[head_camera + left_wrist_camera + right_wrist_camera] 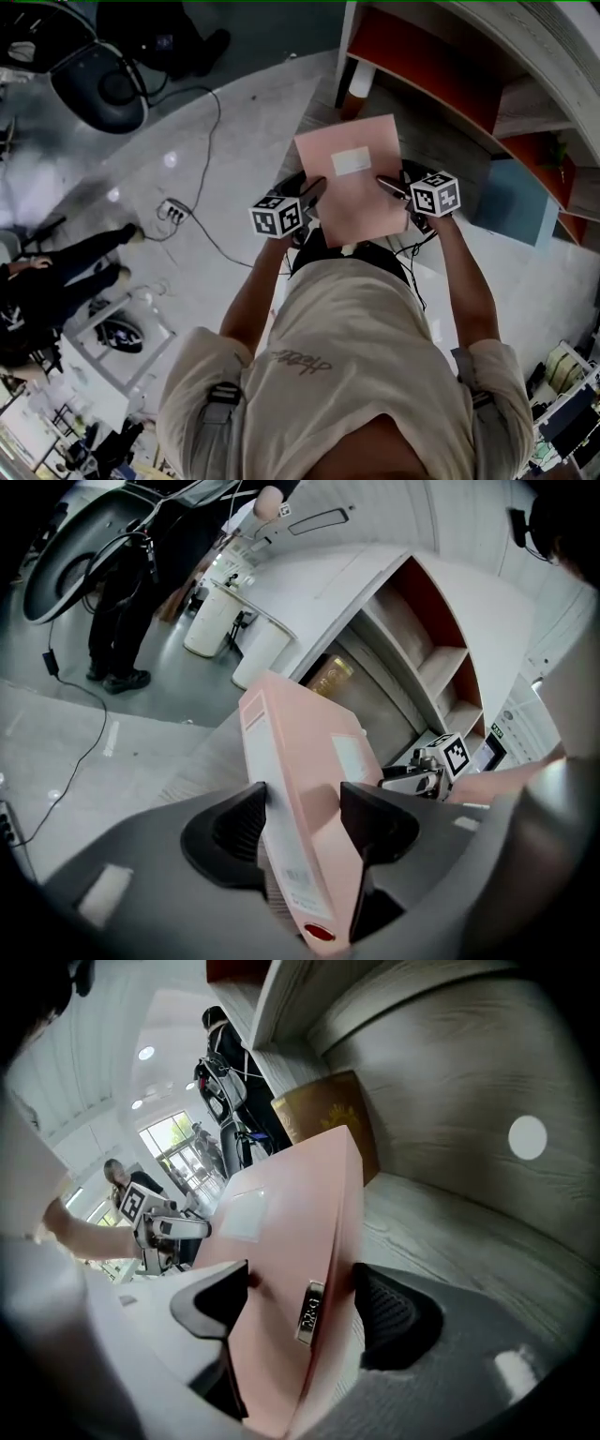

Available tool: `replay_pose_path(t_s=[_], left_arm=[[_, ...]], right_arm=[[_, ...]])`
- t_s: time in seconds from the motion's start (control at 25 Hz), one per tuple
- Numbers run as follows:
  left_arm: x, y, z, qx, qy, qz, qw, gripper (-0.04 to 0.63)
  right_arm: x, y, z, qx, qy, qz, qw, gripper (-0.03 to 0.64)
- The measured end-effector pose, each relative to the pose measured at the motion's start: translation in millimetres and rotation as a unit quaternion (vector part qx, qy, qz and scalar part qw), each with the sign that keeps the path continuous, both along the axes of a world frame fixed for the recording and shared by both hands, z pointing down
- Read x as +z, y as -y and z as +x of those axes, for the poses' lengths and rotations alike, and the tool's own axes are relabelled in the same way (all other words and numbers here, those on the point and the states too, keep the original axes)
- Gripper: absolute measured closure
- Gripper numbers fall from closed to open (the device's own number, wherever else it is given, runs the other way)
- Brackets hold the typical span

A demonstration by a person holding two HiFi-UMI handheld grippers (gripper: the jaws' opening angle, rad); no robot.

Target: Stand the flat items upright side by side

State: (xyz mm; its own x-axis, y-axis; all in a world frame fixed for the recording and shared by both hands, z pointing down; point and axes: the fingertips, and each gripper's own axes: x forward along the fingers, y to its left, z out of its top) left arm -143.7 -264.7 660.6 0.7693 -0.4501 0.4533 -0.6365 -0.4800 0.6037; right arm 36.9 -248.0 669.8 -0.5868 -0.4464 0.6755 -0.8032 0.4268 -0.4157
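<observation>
Pink binder (352,178) held off wood-grain shelf board (469,1241), tilted, brown box (328,1110) behind. L gripper (302,803) jaws clamped on spine edge. R gripper (300,1288) jaws clamped on opp. edge.

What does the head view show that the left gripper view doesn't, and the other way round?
Only the head view: the person's shirt and the marker cube on the left gripper. Only the left gripper view: that gripper's jaws pressed on the pink binder, one against its labelled spine; the red dot at the spine's near end; and a brown box in the shelf. Both: the binder, the right gripper at its far side, and the shelf unit.
</observation>
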Motion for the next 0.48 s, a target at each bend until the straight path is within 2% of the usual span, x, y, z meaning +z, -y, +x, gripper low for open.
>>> replay_pose_path(t_s=[0.2,0.48], left_arm=[[-40.9,6.3,22.0,0.028,-0.012,0.054,0.9981,0.348],[-89.4,-7.9,55.3,0.076,0.001,0.126,0.9891,0.357]], right_arm=[[-32.9,-7.0,22.0,0.017,-0.018,0.062,0.998,0.262],[-67.0,-34.6,51.7,0.046,-0.057,0.14,0.987,0.267]])
